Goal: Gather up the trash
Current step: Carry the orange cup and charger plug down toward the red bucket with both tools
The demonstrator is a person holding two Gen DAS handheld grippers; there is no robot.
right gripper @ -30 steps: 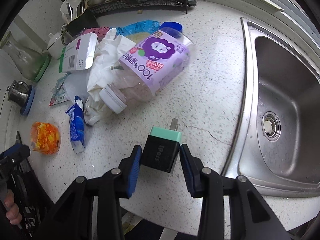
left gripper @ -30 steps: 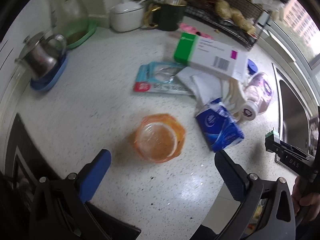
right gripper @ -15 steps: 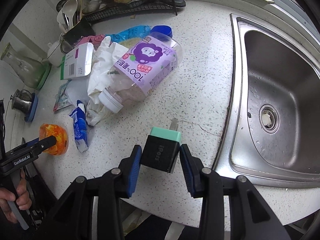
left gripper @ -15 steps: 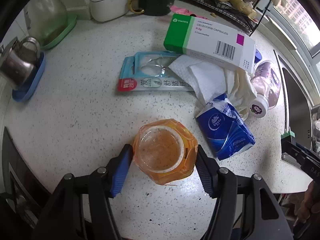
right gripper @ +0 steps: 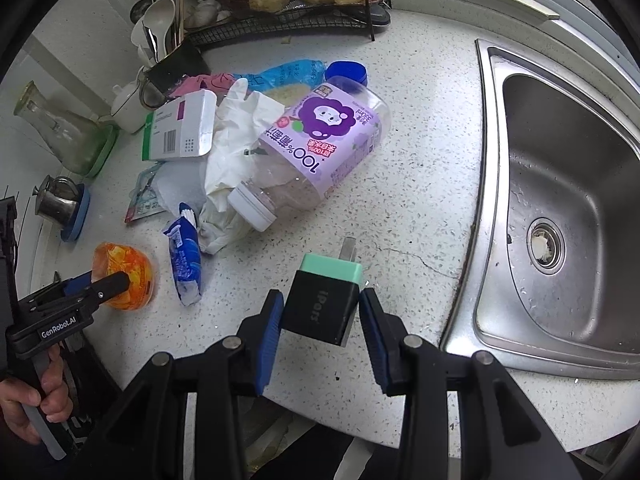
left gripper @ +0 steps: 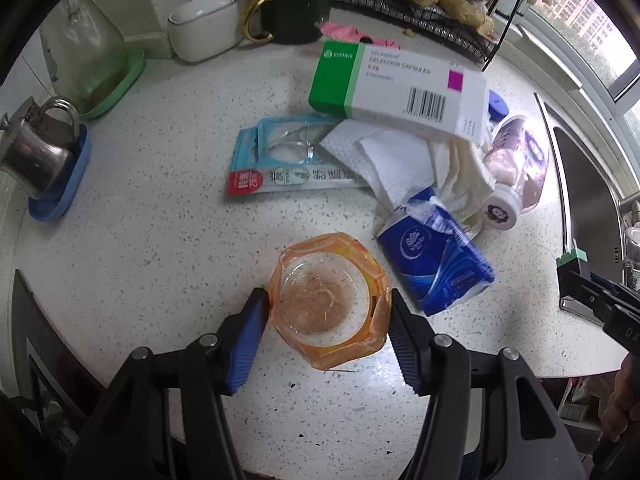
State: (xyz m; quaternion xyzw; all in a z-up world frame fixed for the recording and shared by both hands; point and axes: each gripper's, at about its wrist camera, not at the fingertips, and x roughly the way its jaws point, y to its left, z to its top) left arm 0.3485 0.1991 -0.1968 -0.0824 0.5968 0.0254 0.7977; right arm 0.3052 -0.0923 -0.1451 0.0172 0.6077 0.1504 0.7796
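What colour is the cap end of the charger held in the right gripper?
Mint green, on a black body; the charger shows best in the right wrist view.

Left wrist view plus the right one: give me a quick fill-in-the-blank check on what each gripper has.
1. The left gripper is closing around the ____ cup.
2. The right gripper is shut on a black charger with a ____ top.
3. The purple-labelled bottle lies on its ____.
4. The blue tissue pack lies on the ____.

Missing words: orange; green; side; counter

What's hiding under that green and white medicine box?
The medicine box rests on white paper towels and a crumpled white glove. Whatever lies deeper beneath them is covered.
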